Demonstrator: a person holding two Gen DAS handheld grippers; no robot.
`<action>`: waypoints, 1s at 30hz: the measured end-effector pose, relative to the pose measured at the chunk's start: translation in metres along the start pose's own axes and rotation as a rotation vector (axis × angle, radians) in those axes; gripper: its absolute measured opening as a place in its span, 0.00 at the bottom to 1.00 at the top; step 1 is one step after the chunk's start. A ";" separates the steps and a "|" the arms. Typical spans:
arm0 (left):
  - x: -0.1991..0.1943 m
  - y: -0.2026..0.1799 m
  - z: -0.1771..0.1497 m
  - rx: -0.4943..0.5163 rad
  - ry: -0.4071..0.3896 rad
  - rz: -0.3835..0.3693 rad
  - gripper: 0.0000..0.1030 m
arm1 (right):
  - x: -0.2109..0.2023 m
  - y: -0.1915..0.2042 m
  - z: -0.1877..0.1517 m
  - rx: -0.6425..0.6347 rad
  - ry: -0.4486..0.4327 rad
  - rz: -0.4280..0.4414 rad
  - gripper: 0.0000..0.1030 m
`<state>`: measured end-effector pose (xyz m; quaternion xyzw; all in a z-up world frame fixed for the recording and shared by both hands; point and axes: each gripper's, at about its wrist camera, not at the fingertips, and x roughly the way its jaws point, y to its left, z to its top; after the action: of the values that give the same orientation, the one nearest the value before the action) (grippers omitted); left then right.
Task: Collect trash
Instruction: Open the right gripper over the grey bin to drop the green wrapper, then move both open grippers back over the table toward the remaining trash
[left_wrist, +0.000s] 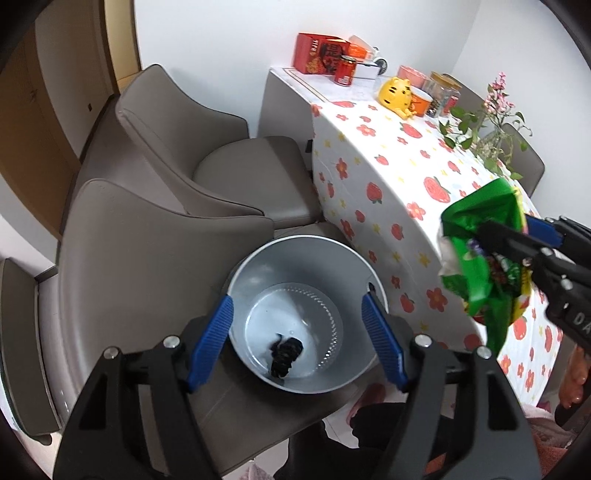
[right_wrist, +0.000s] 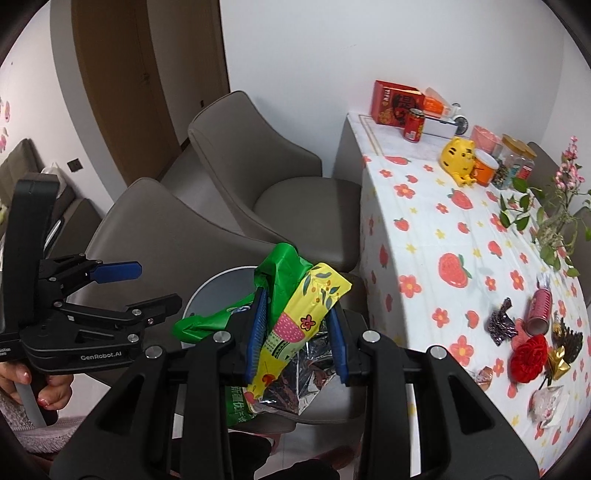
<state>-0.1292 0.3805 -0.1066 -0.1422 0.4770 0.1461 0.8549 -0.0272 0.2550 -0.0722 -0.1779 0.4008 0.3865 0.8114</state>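
A grey round bin (left_wrist: 258, 266) stands on a chair seat beside the table and holds a dark crumpled scrap (left_wrist: 284, 352). My left gripper (left_wrist: 297, 314) is open and empty, its blue pads on either side of the bin's rim; it also shows in the right wrist view (right_wrist: 147, 288). My right gripper (right_wrist: 297, 328) is shut on a green and yellow snack bag (right_wrist: 295, 314) with a foil inside, held above the bin (right_wrist: 218, 288). In the left wrist view the bag (left_wrist: 480, 258) hangs to the right of the bin.
Two grey chairs (left_wrist: 155, 236) stand left of the table with the strawberry cloth (left_wrist: 388, 177). More litter lies on it: a pink can (right_wrist: 539, 310), a dark wrapper (right_wrist: 500, 321), a red rose (right_wrist: 528, 354), a clear wrapper (right_wrist: 548, 404). Jars, a yellow tiger toy (right_wrist: 458, 158) and a plant stand at the back.
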 end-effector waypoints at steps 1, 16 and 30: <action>-0.002 0.001 -0.002 -0.002 -0.003 0.008 0.70 | 0.002 0.002 0.001 -0.007 0.005 0.009 0.30; -0.021 0.023 -0.012 -0.052 -0.034 0.081 0.70 | 0.012 0.035 0.009 -0.063 0.002 0.089 0.54; -0.011 -0.030 0.003 0.097 -0.035 -0.019 0.70 | -0.017 -0.013 -0.016 0.067 -0.024 -0.082 0.54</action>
<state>-0.1208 0.3527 -0.0920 -0.1024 0.4672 0.1173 0.8703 -0.0319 0.2292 -0.0692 -0.1621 0.3961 0.3413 0.8369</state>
